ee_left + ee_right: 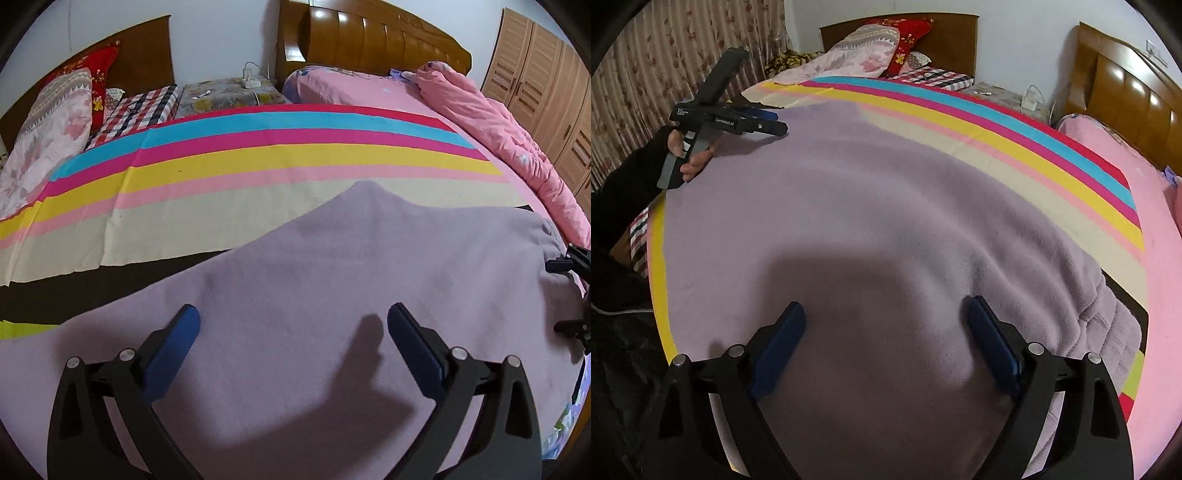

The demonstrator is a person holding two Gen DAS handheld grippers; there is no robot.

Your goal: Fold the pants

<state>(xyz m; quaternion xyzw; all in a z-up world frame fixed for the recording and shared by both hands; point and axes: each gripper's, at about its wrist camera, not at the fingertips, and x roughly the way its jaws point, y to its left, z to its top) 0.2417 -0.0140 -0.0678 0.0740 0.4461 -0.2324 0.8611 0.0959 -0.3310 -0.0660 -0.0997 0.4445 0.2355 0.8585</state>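
The lilac fleece pants (332,266) lie spread flat on the striped blanket (258,162) on the bed. They also fill the right wrist view (868,206), with the ribbed waistband (1108,325) at the right. My left gripper (293,325) is open and empty, hovering just above the fabric. It also shows in the right wrist view (775,123) at the pants' far left end, held in a hand. My right gripper (886,319) is open and empty, low over the pants near the waistband. Part of it shows at the right edge of the left wrist view (572,288).
A pink quilt (498,122) is bunched along the right of the bed. Pillows (55,122) and a folded plaid cloth (140,110) lie at the far left. A bedside stand (229,92) with a power strip, a wooden headboard (369,40) and a wardrobe (546,81) stand behind.
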